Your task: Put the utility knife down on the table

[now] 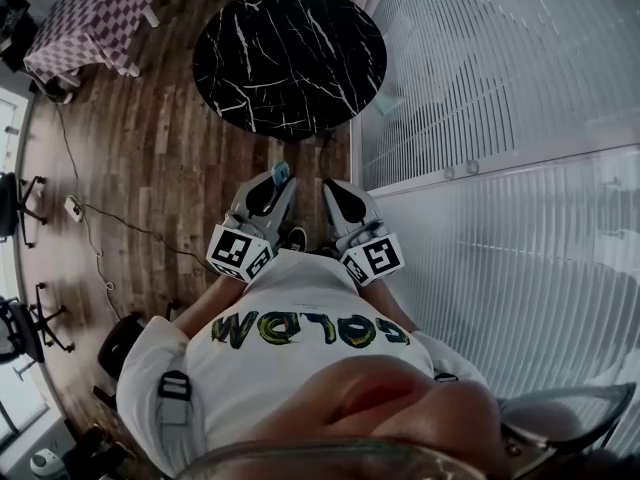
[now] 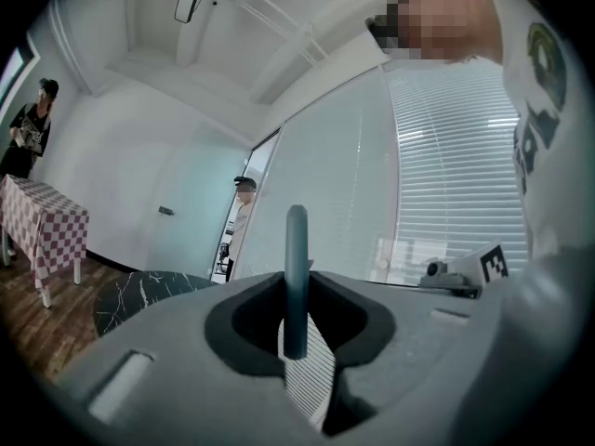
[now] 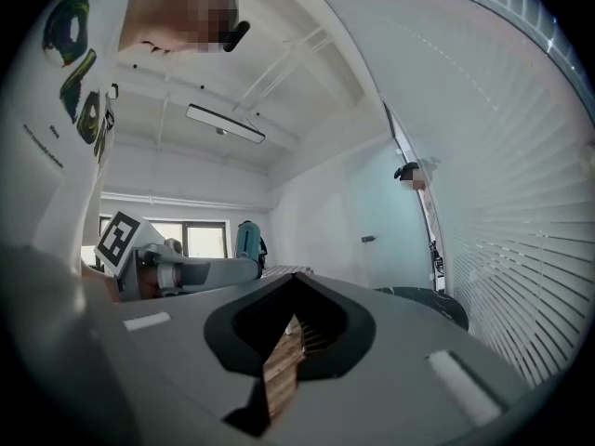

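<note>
Our left gripper (image 1: 270, 193) is clamped on the utility knife (image 2: 296, 268), its jaws narrow around the slim teal handle. We see the knife stand upright between them, with its rounded end above the jaw tips. Just to the right of it, we carry the right gripper (image 1: 338, 196) alongside, its jaws drawn nearly together with nothing between them. Both tools point level, over the wooden floor (image 1: 150, 168). Well ahead of their tips stands the round black marble table (image 1: 290, 58), so the knife is in the air and apart from it. To the right of the grippers runs a wall of white blinds (image 1: 480, 68). Far off to the left of them stands a checked-cloth table (image 1: 85, 18).
</note>
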Tool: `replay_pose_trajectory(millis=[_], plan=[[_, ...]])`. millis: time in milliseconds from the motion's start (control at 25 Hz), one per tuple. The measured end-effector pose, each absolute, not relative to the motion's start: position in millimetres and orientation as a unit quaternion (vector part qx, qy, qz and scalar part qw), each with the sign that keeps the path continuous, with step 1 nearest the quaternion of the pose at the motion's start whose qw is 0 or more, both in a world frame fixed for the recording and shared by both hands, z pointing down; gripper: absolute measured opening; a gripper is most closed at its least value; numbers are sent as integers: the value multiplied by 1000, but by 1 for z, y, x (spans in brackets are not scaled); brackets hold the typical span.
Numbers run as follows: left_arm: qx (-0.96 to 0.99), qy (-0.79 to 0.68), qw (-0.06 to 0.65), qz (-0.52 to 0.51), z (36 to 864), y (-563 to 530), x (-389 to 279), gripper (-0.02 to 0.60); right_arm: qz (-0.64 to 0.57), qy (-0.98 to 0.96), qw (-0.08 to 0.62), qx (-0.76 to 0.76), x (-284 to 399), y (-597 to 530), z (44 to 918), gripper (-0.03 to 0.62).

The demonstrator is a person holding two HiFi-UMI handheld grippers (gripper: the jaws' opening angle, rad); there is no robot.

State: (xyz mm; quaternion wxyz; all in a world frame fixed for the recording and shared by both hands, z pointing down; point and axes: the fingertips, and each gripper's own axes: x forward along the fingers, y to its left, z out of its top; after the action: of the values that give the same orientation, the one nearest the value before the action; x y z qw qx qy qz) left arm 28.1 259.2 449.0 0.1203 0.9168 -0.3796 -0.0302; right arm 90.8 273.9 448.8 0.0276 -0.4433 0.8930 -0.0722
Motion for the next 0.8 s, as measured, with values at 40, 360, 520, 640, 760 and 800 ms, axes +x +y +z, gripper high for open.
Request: replay_pose_trajectory(millis=[40, 360, 520, 640, 760, 800], plan=[[917, -380, 119, -29, 448, 258, 29, 77, -72, 894, 26, -442, 92, 272, 449, 2], [913, -389, 119, -30, 451, 212, 24, 77, -78, 897, 26, -435, 94, 229, 451, 2], [913, -390, 119, -32, 451, 178, 21, 77, -80, 898, 23, -433, 89, 194, 455, 2], [913, -390, 116, -33, 448, 149, 13, 77, -77, 901, 17, -427, 79, 164, 453, 2], [912, -391, 121, -35, 449, 116, 2, 77, -72, 902, 11, -425, 67, 130, 450, 2], [912, -390, 122, -35, 448, 104, -1, 77, -72, 902, 10, -426, 63, 118, 449, 2]])
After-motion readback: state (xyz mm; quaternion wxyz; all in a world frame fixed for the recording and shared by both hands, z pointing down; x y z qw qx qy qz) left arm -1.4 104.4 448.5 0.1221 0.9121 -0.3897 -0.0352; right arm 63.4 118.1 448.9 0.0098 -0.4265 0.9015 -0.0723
